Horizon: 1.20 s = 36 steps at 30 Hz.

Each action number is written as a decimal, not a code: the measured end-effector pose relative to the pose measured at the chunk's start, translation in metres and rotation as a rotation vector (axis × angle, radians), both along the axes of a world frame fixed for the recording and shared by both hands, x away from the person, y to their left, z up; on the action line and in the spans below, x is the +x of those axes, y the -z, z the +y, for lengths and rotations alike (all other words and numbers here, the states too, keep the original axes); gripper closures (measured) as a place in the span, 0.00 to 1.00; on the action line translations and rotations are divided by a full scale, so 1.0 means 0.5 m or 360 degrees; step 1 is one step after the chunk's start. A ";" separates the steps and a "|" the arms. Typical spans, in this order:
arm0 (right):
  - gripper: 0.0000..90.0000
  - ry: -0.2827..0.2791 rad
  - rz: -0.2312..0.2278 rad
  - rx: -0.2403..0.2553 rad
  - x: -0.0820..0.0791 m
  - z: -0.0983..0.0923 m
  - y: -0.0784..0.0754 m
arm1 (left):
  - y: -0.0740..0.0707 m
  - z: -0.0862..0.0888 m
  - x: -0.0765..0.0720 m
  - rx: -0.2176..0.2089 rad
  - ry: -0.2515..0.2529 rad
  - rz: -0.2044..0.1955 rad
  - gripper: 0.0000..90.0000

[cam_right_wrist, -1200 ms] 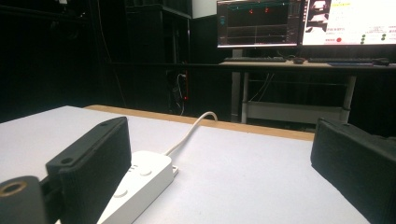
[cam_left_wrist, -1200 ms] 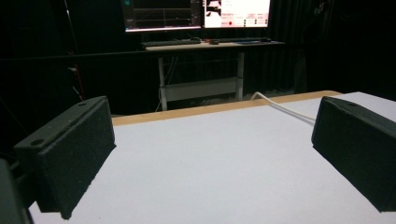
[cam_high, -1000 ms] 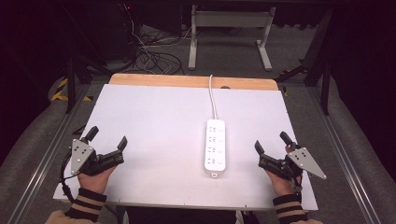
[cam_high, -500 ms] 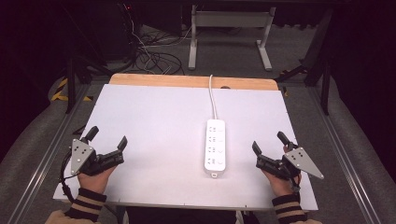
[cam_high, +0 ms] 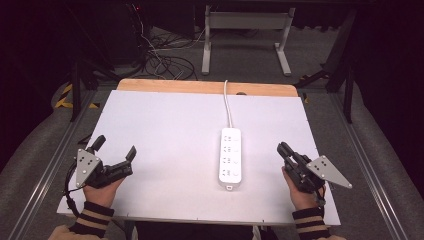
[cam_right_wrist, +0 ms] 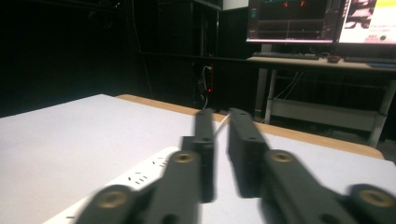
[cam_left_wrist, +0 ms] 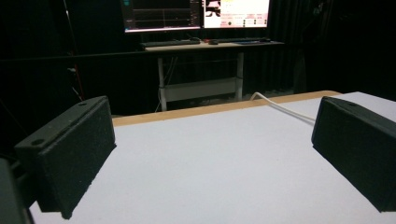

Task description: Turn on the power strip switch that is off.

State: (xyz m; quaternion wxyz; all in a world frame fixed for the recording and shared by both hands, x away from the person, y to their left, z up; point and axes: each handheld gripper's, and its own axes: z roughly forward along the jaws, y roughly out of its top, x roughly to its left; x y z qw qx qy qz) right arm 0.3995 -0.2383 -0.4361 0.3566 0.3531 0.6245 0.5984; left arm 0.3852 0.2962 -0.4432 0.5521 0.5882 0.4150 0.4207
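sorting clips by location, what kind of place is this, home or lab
Most likely a lab or recording workspace, not a home: a bare white table carrying a single power strip, two lit monitors on a desk behind it, and loose cables on the carpeted floor among metal stands.

high view: fixed above the person's edge, looks forward and down over the whole table (cam_high: pixel 165 130) | left gripper view: low, close behind its own jaws, faces the far edge | right gripper view: low behind its jaws, power strip (cam_right_wrist: pixel 140 179) just left | shared: the strip's cord (cam_left_wrist: pixel 285 108), far desk and monitors (cam_right_wrist: pixel 322 21)
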 end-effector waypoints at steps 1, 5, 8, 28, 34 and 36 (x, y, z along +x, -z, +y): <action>1.00 0.0000 0.0012 0.0008 0.001 0.002 -0.006 | 0.000 0.000 0.000 -0.0001 0.0001 0.0003 0.00; 1.00 0.0013 0.0029 -0.0018 0.001 0.014 -0.040 | 0.001 0.000 0.000 0.0001 -0.0003 0.0003 0.00; 1.00 -0.0017 0.0051 -0.0108 0.002 0.031 -0.069 | 0.002 -0.001 0.001 0.0010 -0.0002 0.0011 0.00; 1.00 -0.0232 0.0498 -0.0394 0.112 0.172 -0.172 | 0.004 -0.007 0.007 0.0034 0.0012 0.0020 0.00; 1.00 -0.0190 0.0700 -0.0489 0.193 0.203 -0.128 | 0.004 -0.009 0.007 0.0037 0.0014 0.0019 0.00; 1.00 -0.0173 0.0737 -0.0501 0.209 0.208 -0.118 | 0.004 -0.008 0.008 0.0042 0.0016 0.0019 0.00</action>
